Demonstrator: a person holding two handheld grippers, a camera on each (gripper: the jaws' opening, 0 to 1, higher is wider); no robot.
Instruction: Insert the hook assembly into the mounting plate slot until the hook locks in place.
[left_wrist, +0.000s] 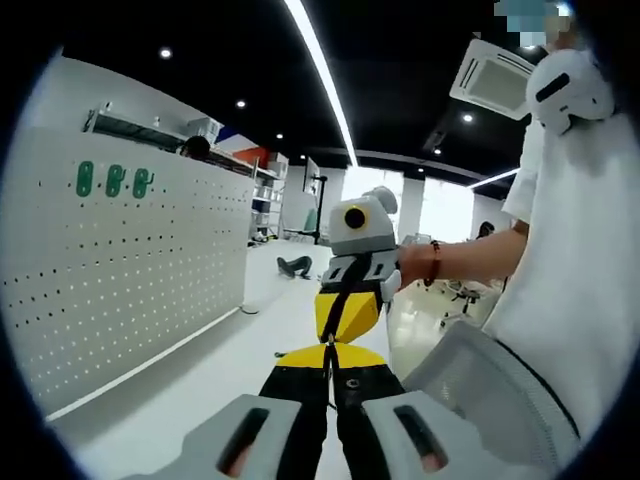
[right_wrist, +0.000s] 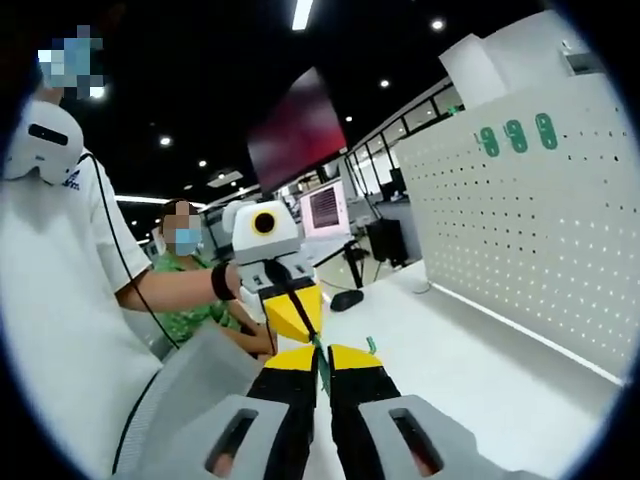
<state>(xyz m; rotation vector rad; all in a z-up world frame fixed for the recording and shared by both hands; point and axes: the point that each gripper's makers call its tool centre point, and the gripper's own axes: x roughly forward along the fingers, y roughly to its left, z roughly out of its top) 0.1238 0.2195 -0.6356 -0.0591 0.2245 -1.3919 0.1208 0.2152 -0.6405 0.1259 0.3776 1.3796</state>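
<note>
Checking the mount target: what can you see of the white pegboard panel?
The white pegboard panel stands upright at the far edge of the white table. It looks like painted sheet, covered in a regular grid of small holes. Three green hook parts sit in a row near its top. No gripper touches it.

A large open office with a dark ceiling (left_wrist: 400, 90), a long strip light (left_wrist: 320, 75) and small round spotlights. A white pegboard wall (left_wrist: 120, 270) stands along a white tabletop (left_wrist: 200, 390). Bright windows (left_wrist: 440, 210) glow at the far end.
</note>
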